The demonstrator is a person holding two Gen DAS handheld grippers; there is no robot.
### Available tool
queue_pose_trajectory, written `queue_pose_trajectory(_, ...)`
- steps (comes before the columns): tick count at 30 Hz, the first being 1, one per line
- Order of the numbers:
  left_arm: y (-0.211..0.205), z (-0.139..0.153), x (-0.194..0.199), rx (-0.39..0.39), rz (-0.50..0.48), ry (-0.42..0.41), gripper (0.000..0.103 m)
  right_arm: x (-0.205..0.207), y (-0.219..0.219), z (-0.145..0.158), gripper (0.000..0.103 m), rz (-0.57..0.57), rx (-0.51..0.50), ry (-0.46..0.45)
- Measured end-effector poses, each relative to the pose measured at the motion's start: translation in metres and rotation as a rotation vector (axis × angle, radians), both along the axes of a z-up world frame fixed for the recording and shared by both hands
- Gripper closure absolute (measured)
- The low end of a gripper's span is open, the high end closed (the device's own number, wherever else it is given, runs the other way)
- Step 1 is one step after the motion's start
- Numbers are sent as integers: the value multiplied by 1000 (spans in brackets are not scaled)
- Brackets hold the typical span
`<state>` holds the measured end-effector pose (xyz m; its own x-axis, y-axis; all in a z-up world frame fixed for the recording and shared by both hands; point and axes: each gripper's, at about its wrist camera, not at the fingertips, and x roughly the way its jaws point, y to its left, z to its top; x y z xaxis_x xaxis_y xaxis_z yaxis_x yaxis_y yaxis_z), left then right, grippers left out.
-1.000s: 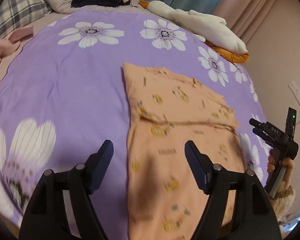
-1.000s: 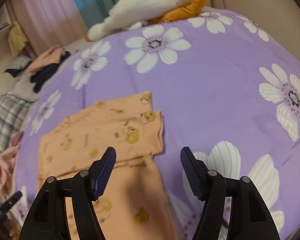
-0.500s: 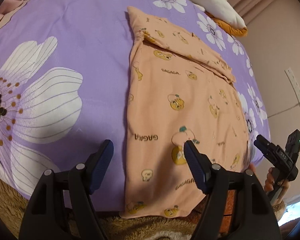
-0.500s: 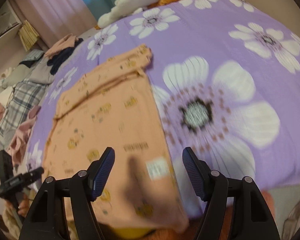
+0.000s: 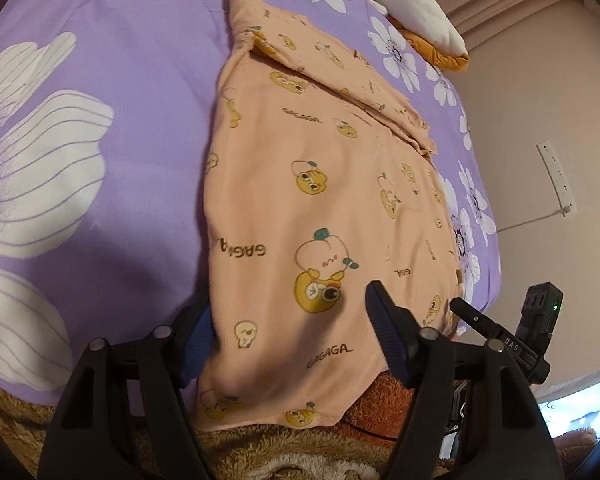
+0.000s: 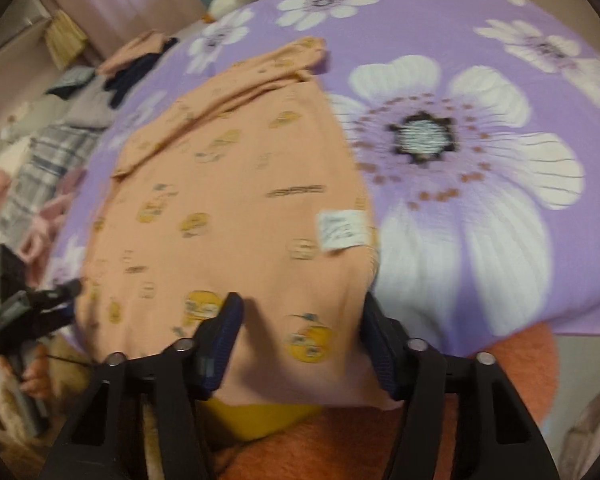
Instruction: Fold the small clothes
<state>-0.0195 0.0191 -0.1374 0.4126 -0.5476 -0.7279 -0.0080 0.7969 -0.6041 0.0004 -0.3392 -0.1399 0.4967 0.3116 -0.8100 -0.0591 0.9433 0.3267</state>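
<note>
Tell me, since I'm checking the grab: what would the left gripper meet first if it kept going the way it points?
Most likely the near hem of the peach cartoon-print garment, which already lies between the half-open left gripper fingers, jaws having just been closing; the purple floral bedspread is directly beneath. Depth is unclear.

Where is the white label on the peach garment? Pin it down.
In the right wrist view, the white label sits by the peach garment's right edge, beside the bedsheet's big white flower.

Word "GAGAGA" printed many times on peach shirt (image 5: 320, 184), between little yellow cartoon faces. One "GAGA" sits upside down near shirt's left edge. Letters "DAS" in white on right gripper (image 5: 512, 340). White tag (image 6: 342, 229) on shirt too blurry to read.
</note>
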Motion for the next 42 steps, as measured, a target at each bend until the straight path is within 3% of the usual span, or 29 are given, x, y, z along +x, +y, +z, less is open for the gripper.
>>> queue_pose_trajectory(3, -5, -3, 4, -19, -12, -14, 53, 9, 3, -3, 71, 4, 7, -11)
queue_pose_trajectory(5, -6, -6, 6, -30, -2, -29, 78, 14, 1, -6, 91, -13, 40, -7)
queue_pose_trajectory(7, -6, -8, 9, -23, 20, -5, 95, 19, -4, -8, 92, -30, 113, 21)
queue_pose_trajectory(11, -2, 2, 5, -25, 50, -3, 95, 12, -4, 1, 93, -35, 139, -2)
queue_pose_trajectory(15, 1, 27, -6, -50, 44, -69, 97, -4, -14, 27, 94, -29, 231, -77)
queue_pose_trajectory(17, 0, 38, -9, -99, -2, -110, 97, -14, -13, 46, 95, -32, 187, -132)
queue_pose_trajectory(22, 8, 49, -12, -142, 16, -92, 97, -25, -13, 72, 96, -6, 204, -207)
queue_pose_trajectory(25, 14, 57, -18, -126, 26, -99, 97, -27, -12, 76, 96, -8, 183, -219)
queue_pose_trajectory(29, 18, 70, -31, -135, 9, -111, 97, -32, -17, 79, 96, -2, 235, -212)
queue_pose_trajectory(35, 22, 93, -53, -80, -31, -151, 97, -57, -17, 103, 96, 16, 218, -260)
queue_pose_trajectory(42, 32, 101, -60, -57, -9, -184, 96, -60, -17, 113, 96, 18, 212, -305)
